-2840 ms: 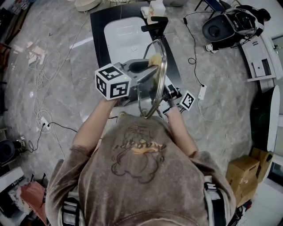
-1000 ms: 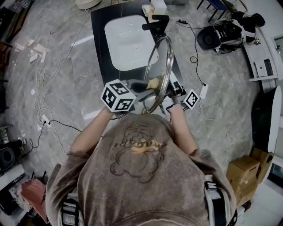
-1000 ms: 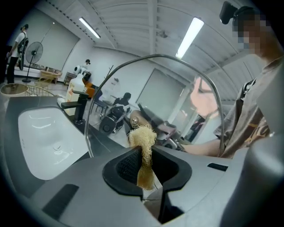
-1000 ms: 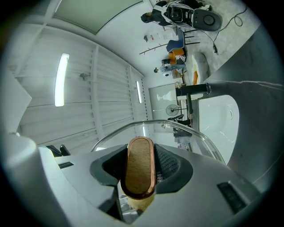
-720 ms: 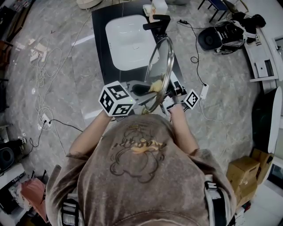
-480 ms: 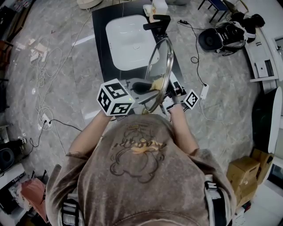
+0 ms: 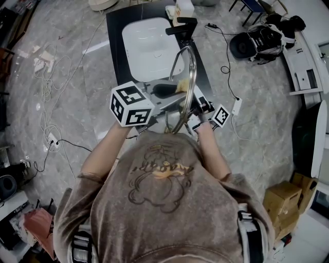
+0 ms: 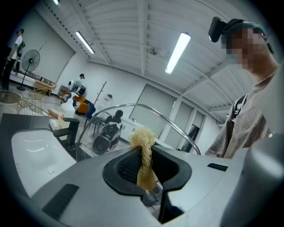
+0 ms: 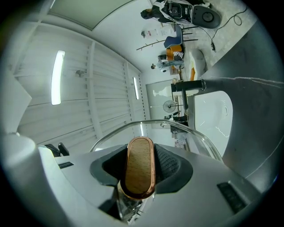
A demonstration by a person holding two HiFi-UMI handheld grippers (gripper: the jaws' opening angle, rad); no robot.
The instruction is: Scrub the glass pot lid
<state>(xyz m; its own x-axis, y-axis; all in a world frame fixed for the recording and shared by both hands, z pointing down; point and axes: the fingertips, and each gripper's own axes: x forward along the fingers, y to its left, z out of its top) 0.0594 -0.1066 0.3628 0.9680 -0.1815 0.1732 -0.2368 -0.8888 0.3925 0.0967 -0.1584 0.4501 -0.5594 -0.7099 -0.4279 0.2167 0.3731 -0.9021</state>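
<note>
The glass pot lid [image 7: 190, 72] stands on edge over the counter, its metal rim almost edge-on in the head view. My right gripper [image 7: 198, 108] is shut on the lid's wooden handle [image 9: 139, 171], with the rim [image 9: 191, 131] arching beyond it. My left gripper [image 7: 171, 91] is shut on a tan fibre scrubber [image 7: 181, 86], which rests against the left face of the glass. In the left gripper view the scrubber [image 8: 143, 156] sticks up between the jaws, with the lid's rim [image 8: 141, 106] just behind it.
Beyond the lid, a white basin [image 7: 149, 49] sits in a black counter [image 7: 114, 36] with a black faucet [image 7: 181, 24] and a bottle [image 7: 183, 7] at its far end. Cables [image 7: 226, 61], boxes [image 7: 281, 199] and equipment [image 7: 257, 33] lie on the marble floor.
My left gripper has carried the scrubber up along the glass, away from the person. The lid now looks more edge-on. The right gripper has stayed put.
</note>
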